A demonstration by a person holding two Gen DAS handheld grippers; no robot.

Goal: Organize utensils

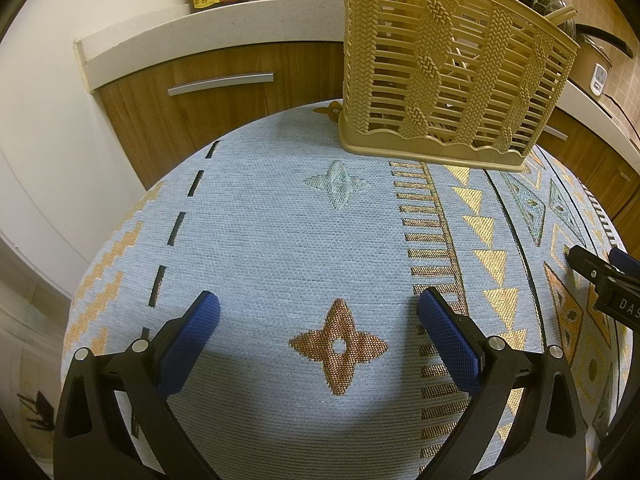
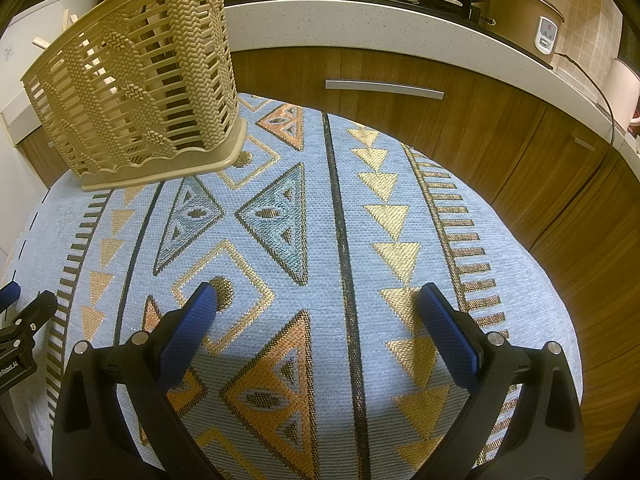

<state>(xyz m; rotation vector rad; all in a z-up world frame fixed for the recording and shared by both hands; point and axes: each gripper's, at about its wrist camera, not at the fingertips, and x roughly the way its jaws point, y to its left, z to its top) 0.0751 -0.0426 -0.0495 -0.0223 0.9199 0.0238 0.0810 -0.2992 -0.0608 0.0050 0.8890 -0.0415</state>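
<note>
Both grippers are hanging wide apart with nothing in them right now: left gripper (image 1: 318, 308) and right gripper (image 2: 318, 300) are each hovering over the tablecloth, blue pads (image 1: 192, 336) spread and clear of the fabric as far as I'm seeing.

So the thing I'm working toward is the tan woven-look plastic utensil holder (image 1: 448, 72), which is sitting upright at the far edge of the table, on the patterned cloth (image 1: 280, 220). From the left view it's ahead and to the right; from the right view it's ahead and to the left (image 2: 136, 84), so it's sitting roughly between my two hands, further out. A few pale sticks, probably chopsticks (image 1: 562, 14), are poking up above its rim, and I'm making out more shapes through the slats but can't tell what they are.

Honestly I'm not seeing any loose utensils on the cloth, so my guess is the step is reaching for what's in the holder. Tips I'm giving myself: coming in from above the rim, not from the side, since the slatted wall is blocking a side grab; pinching one stick near its exposed top; and steadying the holder's base with the other gripper, because that light plastic is probably tipping easily.

Beyond it I'm seeing the wooden cabinets (image 2: 400, 128) and the countertop (image 2: 360, 28).
</note>
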